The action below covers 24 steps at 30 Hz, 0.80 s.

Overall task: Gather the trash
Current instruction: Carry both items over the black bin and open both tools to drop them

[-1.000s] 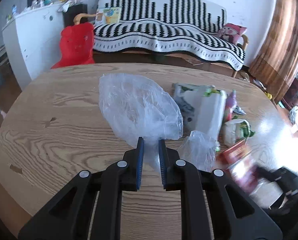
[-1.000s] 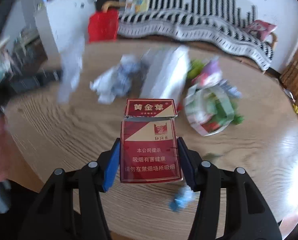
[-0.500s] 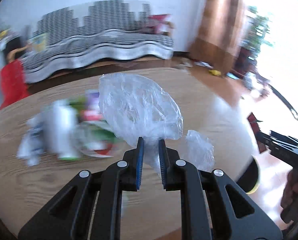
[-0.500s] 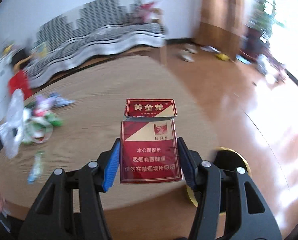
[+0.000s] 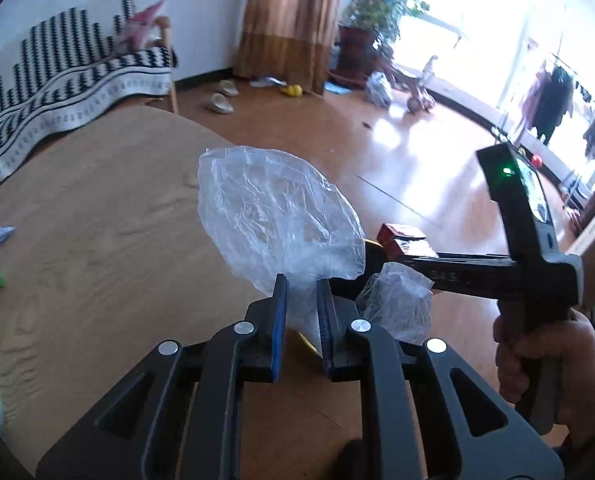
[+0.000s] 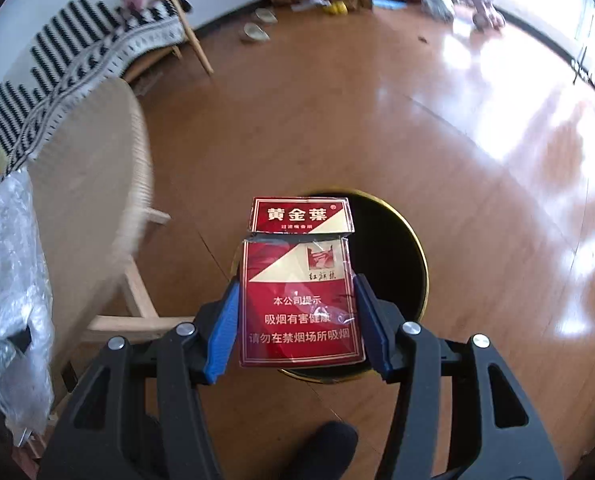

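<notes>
Swung away from the tabletop (image 5: 97, 208) since a second ago, now over the floor. Right gripper (image 6: 297, 312) jaws clamped on a flat red cigarette pack (image 6: 299, 300) above the round black bin (image 6: 389, 256); left gripper (image 5: 300, 312) pinching crinkly clear plastic bag (image 5: 273, 216). Disposal step; next, probably release over the opening.

The cigarette pack (image 6: 299, 292) sat between the right claw's (image 6: 297, 312) fingers, directly above the bin (image 6: 401, 240) on the floor (image 6: 337, 100). The desk (image 6: 93, 168) stood left, its edge beside the bag (image 5: 273, 216) in the left claw (image 5: 300, 312).
</notes>
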Tool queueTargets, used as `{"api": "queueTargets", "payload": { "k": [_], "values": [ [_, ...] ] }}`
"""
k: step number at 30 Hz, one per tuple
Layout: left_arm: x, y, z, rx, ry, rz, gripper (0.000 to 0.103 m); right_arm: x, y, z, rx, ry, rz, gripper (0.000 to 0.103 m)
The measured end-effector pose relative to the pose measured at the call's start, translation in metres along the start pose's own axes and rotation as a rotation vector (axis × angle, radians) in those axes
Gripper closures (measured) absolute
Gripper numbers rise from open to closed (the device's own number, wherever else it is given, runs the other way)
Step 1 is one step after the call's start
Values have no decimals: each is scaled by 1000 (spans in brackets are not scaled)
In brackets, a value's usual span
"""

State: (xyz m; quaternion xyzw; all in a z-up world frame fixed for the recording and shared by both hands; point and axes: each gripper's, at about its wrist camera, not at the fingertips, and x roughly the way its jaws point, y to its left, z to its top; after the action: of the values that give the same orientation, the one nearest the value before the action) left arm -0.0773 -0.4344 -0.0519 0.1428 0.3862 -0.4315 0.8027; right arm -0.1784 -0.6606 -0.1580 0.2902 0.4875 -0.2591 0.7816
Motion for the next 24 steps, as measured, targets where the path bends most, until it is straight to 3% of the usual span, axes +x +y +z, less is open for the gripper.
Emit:
{"api": "queueTargets", "payload": {
  "k": [6,13,14,15,17,24],
  "values": [
    [26,-12,4,13,33,-6,89,15,-20,-1,42,49,6,49],
    [39,-24,4,6,48,-14,89,18,-13,5,60,52,22,48],
    [42,-25,5,5,51,-15,89,19,-14,6,67,51,24,43],
    [45,-24,6,5,56,-18,89,19,-15,7,74,47,25,31],
    [47,-30,4,4,62,-23,89,13,-19,8,95,22,34,23],
    [69,-42,3,16,102,-58,89,-7,-36,10,156,-26,39,18]
  ]
}}
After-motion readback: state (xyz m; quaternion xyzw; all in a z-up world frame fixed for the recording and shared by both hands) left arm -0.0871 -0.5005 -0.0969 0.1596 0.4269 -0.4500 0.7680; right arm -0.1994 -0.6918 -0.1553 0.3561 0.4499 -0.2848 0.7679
